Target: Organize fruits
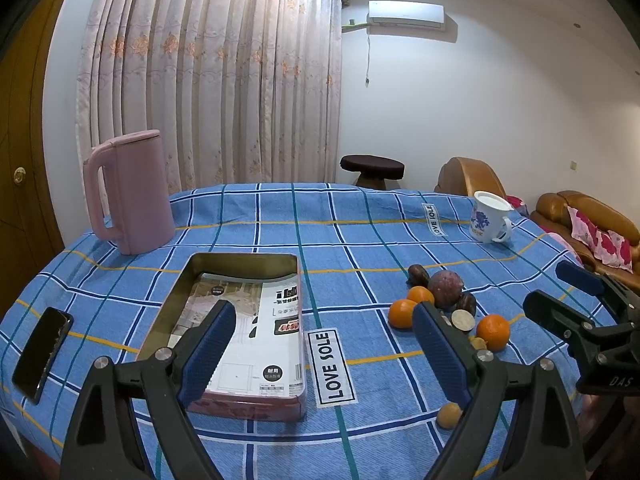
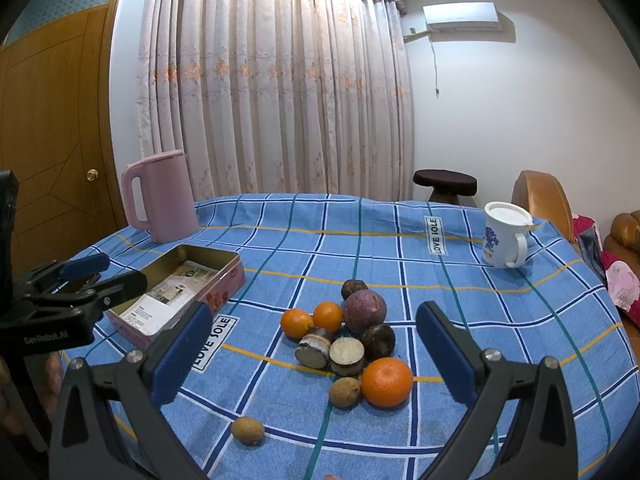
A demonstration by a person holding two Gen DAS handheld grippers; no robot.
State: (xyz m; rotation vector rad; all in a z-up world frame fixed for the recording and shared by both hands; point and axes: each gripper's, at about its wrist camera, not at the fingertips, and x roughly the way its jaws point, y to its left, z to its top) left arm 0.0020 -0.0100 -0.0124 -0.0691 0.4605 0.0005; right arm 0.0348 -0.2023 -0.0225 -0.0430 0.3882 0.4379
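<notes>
A pile of fruit lies on the blue checked tablecloth: three oranges, the largest at the front, a purple passion fruit, dark round fruits, two cut brown pieces and small tan longans. The pile also shows in the left wrist view. An open pink metal tin holds a printed sheet and no fruit. My left gripper is open above the tin's near right edge. My right gripper is open, hovering just in front of the pile.
A pink kettle stands at the back left. A white flowered mug stands at the back right. A black phone lies near the left table edge. A sofa and a stool stand beyond the table.
</notes>
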